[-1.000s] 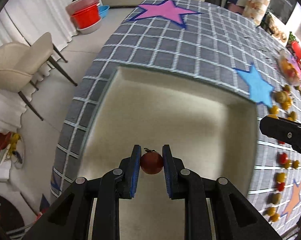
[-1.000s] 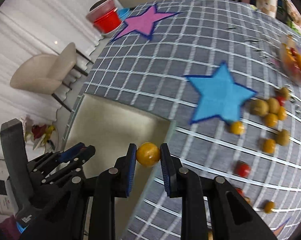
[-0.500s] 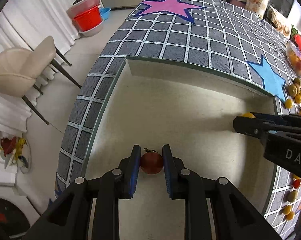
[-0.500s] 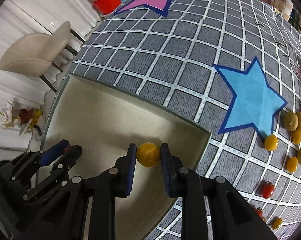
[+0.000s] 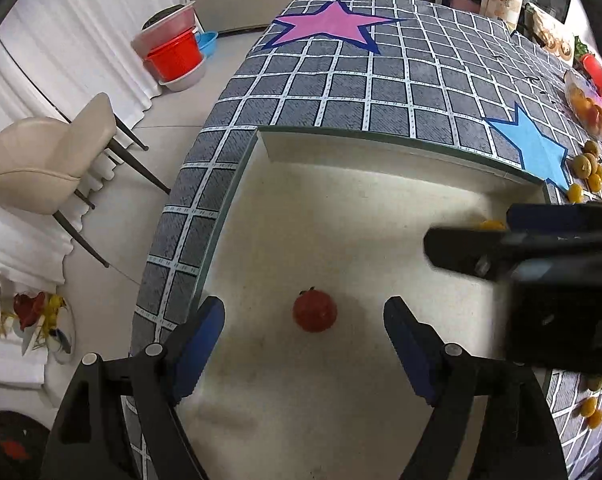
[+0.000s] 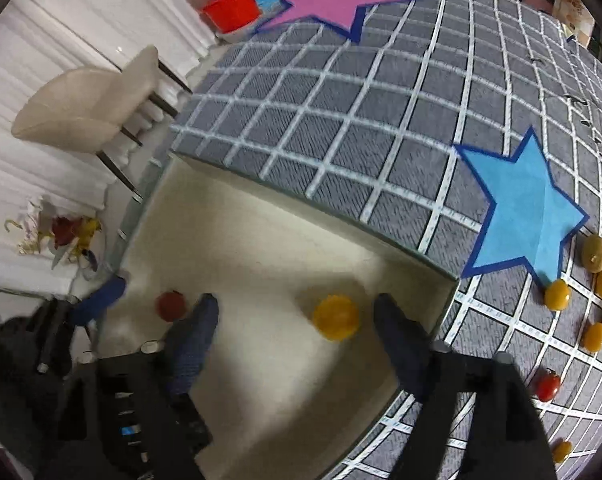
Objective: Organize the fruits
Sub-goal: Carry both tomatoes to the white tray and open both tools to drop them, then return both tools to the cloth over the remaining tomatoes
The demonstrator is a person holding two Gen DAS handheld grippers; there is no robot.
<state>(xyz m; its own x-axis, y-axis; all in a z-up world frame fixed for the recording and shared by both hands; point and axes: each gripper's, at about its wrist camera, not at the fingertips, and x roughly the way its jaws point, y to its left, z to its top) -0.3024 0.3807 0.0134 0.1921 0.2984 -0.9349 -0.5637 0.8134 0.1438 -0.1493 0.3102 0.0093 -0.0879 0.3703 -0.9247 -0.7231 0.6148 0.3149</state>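
A red tomato point(image 5: 314, 313) lies on the floor of a cream tray point(image 5: 381, 152) between the spread fingers of my left gripper point(image 5: 303, 326), which is open and empty. In the right wrist view a yellow fruit point(image 6: 336, 317) lies in the tray point(image 6: 301, 200) between the spread fingers of my right gripper point(image 6: 293, 328), also open and empty. The red tomato point(image 6: 171, 306) shows there at the left, beside the left gripper's blue pad point(image 6: 101, 296). Several yellow, olive and red fruits point(image 6: 557, 294) lie loose on the checked cloth right of the tray.
The grey checked tablecloth point(image 5: 381, 88) carries a pink star point(image 5: 329, 24) at the far end and a blue star point(image 5: 535, 146) by the tray's right corner. A bag of fruit point(image 5: 589, 110) lies at the far right. A beige chair point(image 5: 49, 164) and red tubs point(image 5: 175, 58) stand on the floor left.
Both grippers have opened. The left let go of the red tomato and the right let go of the yellow fruit; both fruits now lie on the tray floor. The right gripper moved over the tray.
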